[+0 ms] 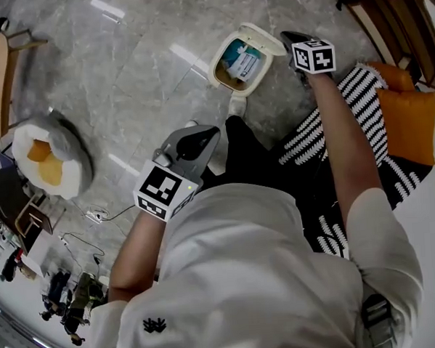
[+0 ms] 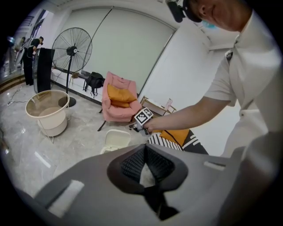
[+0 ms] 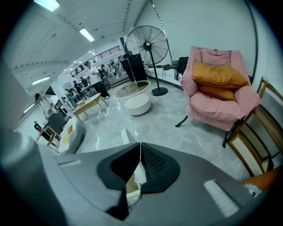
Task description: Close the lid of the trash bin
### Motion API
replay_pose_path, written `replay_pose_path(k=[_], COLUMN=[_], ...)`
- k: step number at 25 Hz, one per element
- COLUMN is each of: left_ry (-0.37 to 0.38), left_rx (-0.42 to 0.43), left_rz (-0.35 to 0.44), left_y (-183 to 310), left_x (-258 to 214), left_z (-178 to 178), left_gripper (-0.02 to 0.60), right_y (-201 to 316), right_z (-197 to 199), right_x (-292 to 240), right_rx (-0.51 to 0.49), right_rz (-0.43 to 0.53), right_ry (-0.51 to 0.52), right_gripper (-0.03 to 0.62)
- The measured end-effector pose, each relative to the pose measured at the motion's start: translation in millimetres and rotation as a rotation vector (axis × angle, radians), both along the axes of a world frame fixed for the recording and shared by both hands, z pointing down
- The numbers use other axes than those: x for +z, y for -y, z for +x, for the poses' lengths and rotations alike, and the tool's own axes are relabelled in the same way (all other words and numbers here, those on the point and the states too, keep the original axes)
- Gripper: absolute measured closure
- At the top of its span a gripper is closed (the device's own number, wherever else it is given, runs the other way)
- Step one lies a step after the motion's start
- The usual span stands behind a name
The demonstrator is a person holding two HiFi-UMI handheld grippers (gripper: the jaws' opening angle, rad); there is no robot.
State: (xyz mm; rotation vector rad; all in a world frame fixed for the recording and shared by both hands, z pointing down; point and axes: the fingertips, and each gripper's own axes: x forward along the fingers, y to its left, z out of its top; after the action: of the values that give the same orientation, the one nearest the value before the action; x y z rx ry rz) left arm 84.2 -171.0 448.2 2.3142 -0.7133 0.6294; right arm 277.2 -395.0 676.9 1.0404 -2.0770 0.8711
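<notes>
Left gripper (image 1: pixel 205 137): held close in front of the person's body, jaws pressed together and nothing between them. Its own view (image 2: pixel 145 148) shows only floor through the gap below the tips. It points toward the bin but stays well back from it.

Trash bin (image 1: pixel 216 64): cream, standing on the grey marble floor ahead of the person. It is open, with packaging visible inside. A small pale tab at its near foot looks like the pedal (image 1: pixel 235 103).

Lid (image 1: pixel 267 37): flipped up on the bin's far-right edge and leaning away from the opening, toward the right gripper.

Right gripper (image 1: pixel 292 38): arm stretched out, tips just beside the lid's outer face. I cannot tell whether they touch it. Its own view (image 3: pixel 140 148) shows the jaws together, gripping nothing. The pale edge showing just past the left jaw is probably the lid (image 3: pixel 126 134).

Key relation: the lid stands between the right gripper and the bin opening, so the opening lies to that gripper's left and nearer the person. The right arm is much the nearer of the two. Judgement: the next move is a push on the lid's back, leftward and down, until it drops over the rim.

Beyond: striped rug (image 1: pixel 358 89), orange cushion (image 1: pixel 407 123), pink armchair (image 3: pixel 216 92).
</notes>
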Motion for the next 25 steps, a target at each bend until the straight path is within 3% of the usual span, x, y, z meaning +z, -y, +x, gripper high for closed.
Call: replay_pose_path(k=[12, 25], left_ry=[-0.028, -0.056], left_rx=[0.014, 0.026], left_rz=[-0.050, -0.074], left_y=[2, -20], left_x=[20, 30], left_z=[-2, -26], left_gripper=[0.526, 0.526], right_y=[-11, -79], right_z=[-16, -55], right_x=[26, 53], right_rx=[-0.003, 0.001], right_rz=[-0.071, -0.144], right_ry=[0.039, 0.032], right_gripper=[0.592, 0.592])
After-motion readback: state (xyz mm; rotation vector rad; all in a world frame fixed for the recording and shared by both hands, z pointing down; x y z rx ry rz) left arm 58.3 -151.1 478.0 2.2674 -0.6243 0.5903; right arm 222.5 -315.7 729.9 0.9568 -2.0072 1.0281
